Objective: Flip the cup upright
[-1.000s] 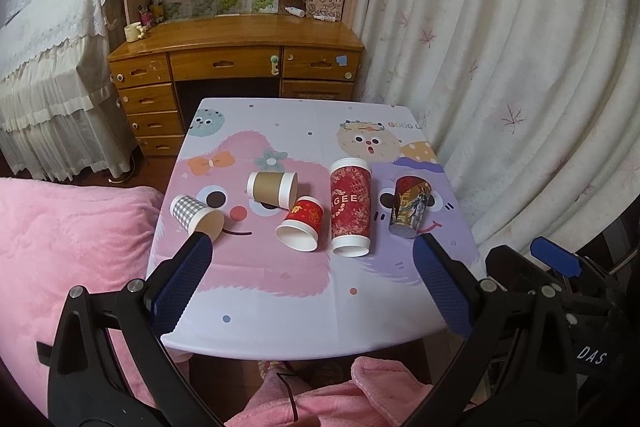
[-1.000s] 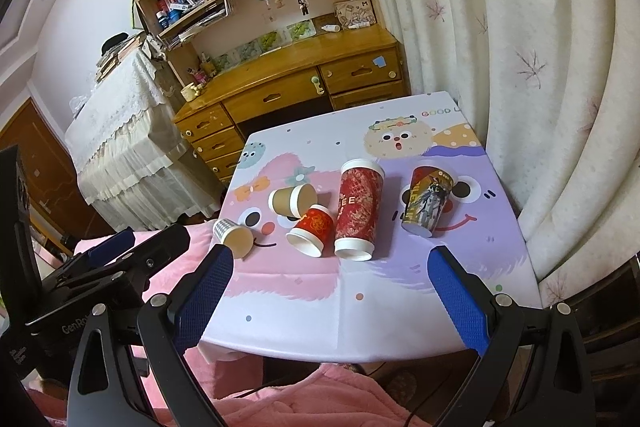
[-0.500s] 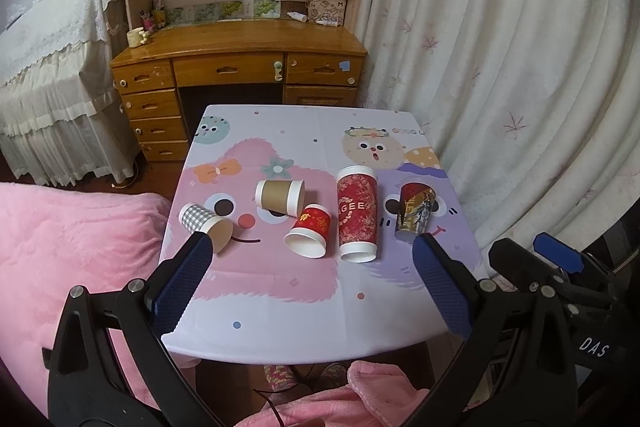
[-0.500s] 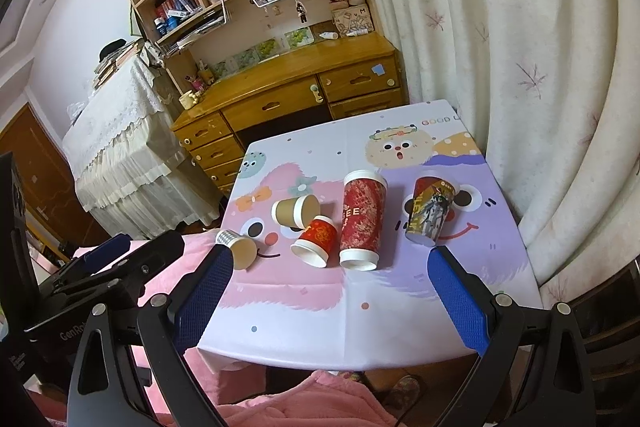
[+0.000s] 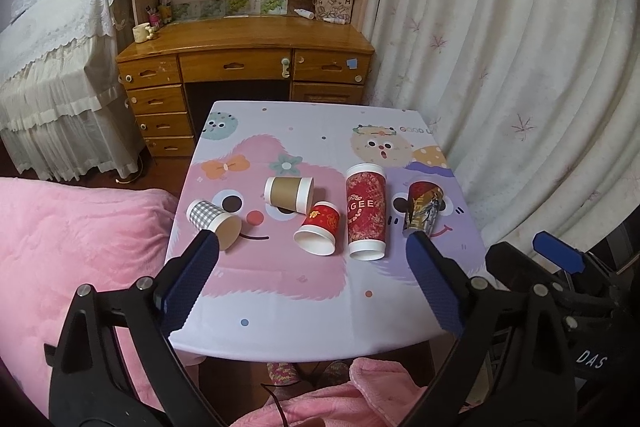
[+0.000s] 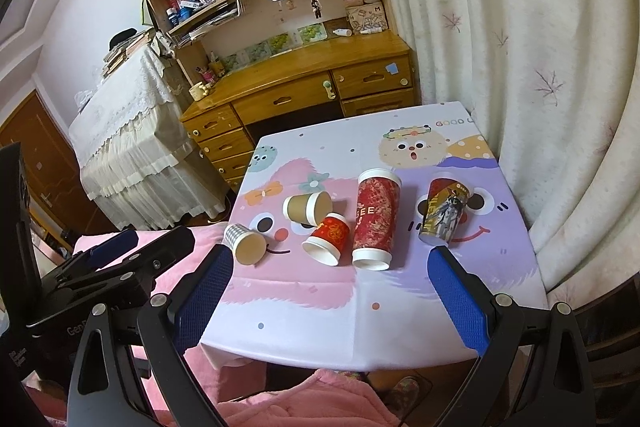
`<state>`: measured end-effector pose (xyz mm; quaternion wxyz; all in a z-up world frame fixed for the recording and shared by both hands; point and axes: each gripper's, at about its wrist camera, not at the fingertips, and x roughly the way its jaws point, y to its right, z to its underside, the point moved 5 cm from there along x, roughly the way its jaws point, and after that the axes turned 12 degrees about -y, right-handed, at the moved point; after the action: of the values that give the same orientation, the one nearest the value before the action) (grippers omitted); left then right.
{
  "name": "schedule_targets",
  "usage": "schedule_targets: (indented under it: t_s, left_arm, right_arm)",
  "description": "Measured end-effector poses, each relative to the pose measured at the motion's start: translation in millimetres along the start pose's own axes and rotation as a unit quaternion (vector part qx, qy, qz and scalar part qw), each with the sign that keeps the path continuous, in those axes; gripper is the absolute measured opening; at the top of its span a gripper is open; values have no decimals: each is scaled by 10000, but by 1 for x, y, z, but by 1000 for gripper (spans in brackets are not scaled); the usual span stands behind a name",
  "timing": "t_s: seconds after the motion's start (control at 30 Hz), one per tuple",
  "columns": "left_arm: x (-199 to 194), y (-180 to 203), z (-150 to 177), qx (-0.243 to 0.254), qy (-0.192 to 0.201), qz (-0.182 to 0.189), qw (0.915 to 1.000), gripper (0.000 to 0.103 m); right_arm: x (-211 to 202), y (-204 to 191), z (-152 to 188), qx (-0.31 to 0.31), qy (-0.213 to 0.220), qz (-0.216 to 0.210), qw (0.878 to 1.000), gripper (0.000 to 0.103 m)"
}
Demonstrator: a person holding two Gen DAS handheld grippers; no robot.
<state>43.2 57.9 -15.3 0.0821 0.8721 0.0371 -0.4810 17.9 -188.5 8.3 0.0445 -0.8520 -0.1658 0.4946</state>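
Several paper cups lie on their sides on a small table [image 5: 312, 319] with a cartoon cloth. From left: a checked cup [image 5: 212, 223] [image 6: 244, 242], a brown cup [image 5: 289, 193] [image 6: 307, 207], a short red cup [image 5: 319, 233] [image 6: 326, 237], a tall red cup [image 5: 366, 217] [image 6: 375, 219] and a dark patterned cup [image 5: 423, 207] [image 6: 444, 211]. My left gripper [image 5: 312, 287] is open and empty, held above the table's near edge. My right gripper [image 6: 328, 295] is open and empty too, at the near edge, to the right of the left one.
A pink blanket [image 5: 80, 247] lies left of the table and below its near edge. A wooden desk [image 5: 244, 55] with shelves stands behind the table. White curtains [image 5: 520, 67] hang on the right. A cloth-covered bed [image 5: 48, 67] stands at the far left.
Both grippers have drawn back and up from the table, so the cups look smaller and farther. The cups have not moved. Both grippers stay open.
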Motion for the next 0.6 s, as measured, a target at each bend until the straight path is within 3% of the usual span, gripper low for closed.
schedule_targets:
  t_s: [0.6]
  left_arm:
    - [12, -17, -6, 232, -205, 165, 9994, 91]
  right_arm:
    - [1, -15, 4, 109, -77, 46, 9999, 99]
